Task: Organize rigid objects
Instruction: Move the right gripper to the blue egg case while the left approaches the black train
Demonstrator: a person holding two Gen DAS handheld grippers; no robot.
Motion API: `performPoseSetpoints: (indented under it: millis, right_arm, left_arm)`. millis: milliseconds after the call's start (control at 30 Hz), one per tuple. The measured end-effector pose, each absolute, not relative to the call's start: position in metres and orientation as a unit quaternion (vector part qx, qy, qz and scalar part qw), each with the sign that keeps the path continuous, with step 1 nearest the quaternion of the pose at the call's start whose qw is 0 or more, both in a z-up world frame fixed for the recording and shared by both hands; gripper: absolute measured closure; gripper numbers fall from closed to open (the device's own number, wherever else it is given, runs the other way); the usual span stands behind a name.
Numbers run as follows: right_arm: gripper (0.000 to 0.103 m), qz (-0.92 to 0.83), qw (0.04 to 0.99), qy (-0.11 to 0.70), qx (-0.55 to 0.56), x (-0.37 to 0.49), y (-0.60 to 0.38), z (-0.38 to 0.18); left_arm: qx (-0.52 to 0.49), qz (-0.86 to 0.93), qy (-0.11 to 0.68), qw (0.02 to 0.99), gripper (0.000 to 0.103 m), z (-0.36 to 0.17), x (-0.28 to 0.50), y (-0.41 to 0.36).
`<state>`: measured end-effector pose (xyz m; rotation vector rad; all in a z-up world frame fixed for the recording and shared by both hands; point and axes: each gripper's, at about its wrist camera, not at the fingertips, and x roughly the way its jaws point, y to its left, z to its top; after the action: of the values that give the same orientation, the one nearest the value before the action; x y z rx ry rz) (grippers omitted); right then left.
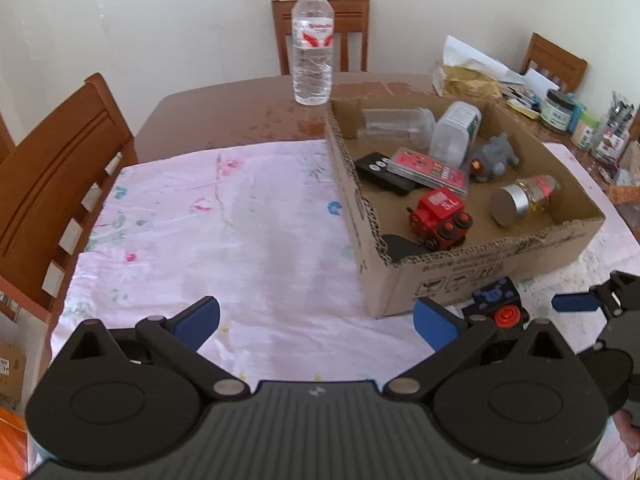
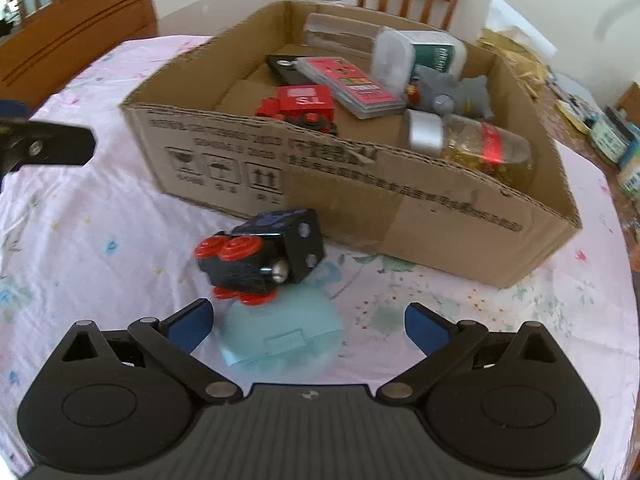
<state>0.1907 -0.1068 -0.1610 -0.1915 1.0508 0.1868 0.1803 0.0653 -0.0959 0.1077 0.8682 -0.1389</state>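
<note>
Left gripper: fingers spread wide, holding nothing, held low over the floral cloth, pointing across the table toward the far chair.

Right gripper: fingers spread wide, nothing between them, aimed at the near wall of the box. A pale blue case lies on the cloth between its fingers, blurred. Just beyond the case, a black toy train with red wheels lies tipped on its side, its lower wheels at the case's far edge; whether they touch cannot be told.

Box: open cardboard, on the cloth. Contents: red toy train, black remote, pink flat pack, clear container, white tub, grey toy animal, jar on its side with silver lid.

Surface: brown wooden table, partly covered by the pink floral cloth. A water bottle stands upright on bare wood just beyond the box's far left corner. Papers and jars crowd the table's right side.

Room: pale wall; wooden chairs at the far side and the left.
</note>
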Motion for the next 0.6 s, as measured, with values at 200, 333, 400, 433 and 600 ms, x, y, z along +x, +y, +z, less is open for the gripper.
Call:
performPoseSetpoints:
  millis: [200,333,400,433,600]
  right_arm:
    - [0.0,0.074,0.858,0.503,-0.075,0.187,-0.123,-0.162]
    - [0.0,0.076,0.857,0.506,-0.07,0.182,-0.139,-0.16]
    - [0.0,0.077,0.855,0.508,-0.066,0.182,-0.148,-0.16]
    - [0.0,0.076,0.855,0.509,-0.064,0.181,-0.153,-0.16]
    - [0.0,0.07,0.858,0.506,-0.055,0.179,-0.178,-0.163]
  left_arm:
    - [0.052,-0.085,0.426,0.899,0.001,-0.101,0.178,0.055]
    - [0.055,-0.087,0.435,0.895,0.001,-0.106,0.176,0.043]
    - [0.054,-0.09,0.44,0.892,0.001,-0.108,0.175,0.036]
    - [0.053,-0.093,0.443,0.89,0.001,-0.109,0.175,0.032]
    - [0.053,-0.105,0.454,0.883,0.001,-0.114,0.174,0.009]
